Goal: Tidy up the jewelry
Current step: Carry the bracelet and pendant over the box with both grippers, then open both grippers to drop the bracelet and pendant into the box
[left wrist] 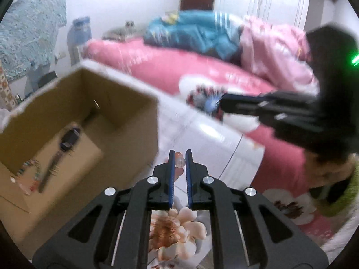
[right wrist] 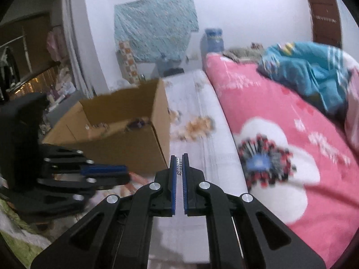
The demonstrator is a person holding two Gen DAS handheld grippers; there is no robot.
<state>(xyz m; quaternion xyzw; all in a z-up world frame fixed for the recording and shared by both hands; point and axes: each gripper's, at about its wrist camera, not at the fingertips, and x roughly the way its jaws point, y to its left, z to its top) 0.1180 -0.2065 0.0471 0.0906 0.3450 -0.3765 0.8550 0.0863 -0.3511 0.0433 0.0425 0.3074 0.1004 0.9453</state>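
An open cardboard box stands on the bed at the left; it also shows in the right wrist view. Inside lie a dark wristwatch and a beaded piece. My left gripper is shut on a clear and pink bead bracelet, just right of the box. My right gripper is shut on a small silver chain piece, near the box's right front corner. Each gripper shows in the other's view: the right one and the left one.
A pink flowered quilt lies on the right over a white flowered sheet. Blue clothing and a pink jacket are piled at the back. A water bottle stands by the wall.
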